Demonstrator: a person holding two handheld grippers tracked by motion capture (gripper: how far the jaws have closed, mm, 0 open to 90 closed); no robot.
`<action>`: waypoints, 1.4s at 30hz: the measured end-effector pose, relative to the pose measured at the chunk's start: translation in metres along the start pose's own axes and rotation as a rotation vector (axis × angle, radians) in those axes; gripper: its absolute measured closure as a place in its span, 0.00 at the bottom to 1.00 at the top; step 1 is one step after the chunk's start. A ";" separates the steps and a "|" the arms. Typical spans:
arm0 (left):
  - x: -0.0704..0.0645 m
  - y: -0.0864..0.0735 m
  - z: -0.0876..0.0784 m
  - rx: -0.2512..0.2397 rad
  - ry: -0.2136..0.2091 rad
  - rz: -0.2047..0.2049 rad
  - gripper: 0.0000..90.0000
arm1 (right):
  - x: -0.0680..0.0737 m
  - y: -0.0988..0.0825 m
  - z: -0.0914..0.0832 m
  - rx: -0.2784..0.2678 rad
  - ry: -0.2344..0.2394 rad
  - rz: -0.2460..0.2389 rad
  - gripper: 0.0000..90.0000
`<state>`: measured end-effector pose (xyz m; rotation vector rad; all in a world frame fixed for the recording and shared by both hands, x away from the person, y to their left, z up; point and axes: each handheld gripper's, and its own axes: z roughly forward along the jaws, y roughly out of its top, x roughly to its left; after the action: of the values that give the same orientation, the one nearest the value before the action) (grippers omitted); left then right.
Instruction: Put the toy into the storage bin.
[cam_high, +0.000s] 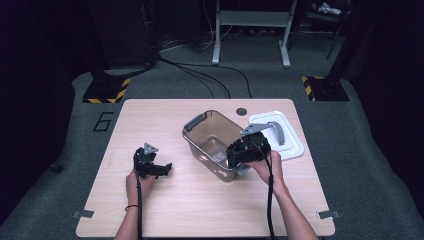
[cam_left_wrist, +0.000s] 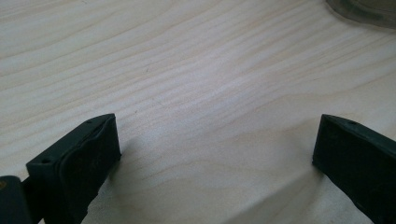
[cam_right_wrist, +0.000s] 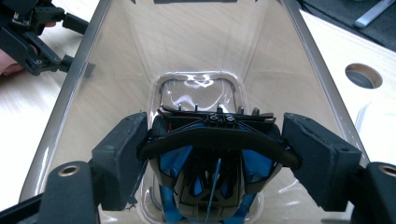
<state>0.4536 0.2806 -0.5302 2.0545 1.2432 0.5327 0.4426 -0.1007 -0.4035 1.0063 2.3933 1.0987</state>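
Observation:
A clear, brown-tinted plastic bin stands open in the middle of the wooden table. My right gripper reaches into its near end. In the right gripper view the right gripper is shut on a black and blue object, with both pads against the ends of its curved black band, low inside the bin. My left gripper rests on the table left of the bin. Its jaws stand wide, and the left gripper is open over bare wood.
The bin's white lid, with a grey handle, lies flat to the right of the bin. A round cable hole sits near the table's far edge. My left gripper also shows through the bin wall.

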 end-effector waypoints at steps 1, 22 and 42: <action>0.000 0.000 0.000 0.000 0.000 0.000 0.01 | 0.000 0.000 -0.001 0.006 0.002 -0.001 0.27; 0.000 0.000 0.000 0.000 0.000 0.000 0.01 | 0.003 -0.004 -0.009 0.046 0.008 -0.041 0.26; 0.000 0.000 0.000 0.003 -0.001 0.001 0.01 | 0.004 -0.009 -0.011 0.020 -0.010 -0.004 0.26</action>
<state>0.4536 0.2807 -0.5300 2.0576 1.2429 0.5311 0.4297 -0.1080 -0.4033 1.0101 2.4021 1.0683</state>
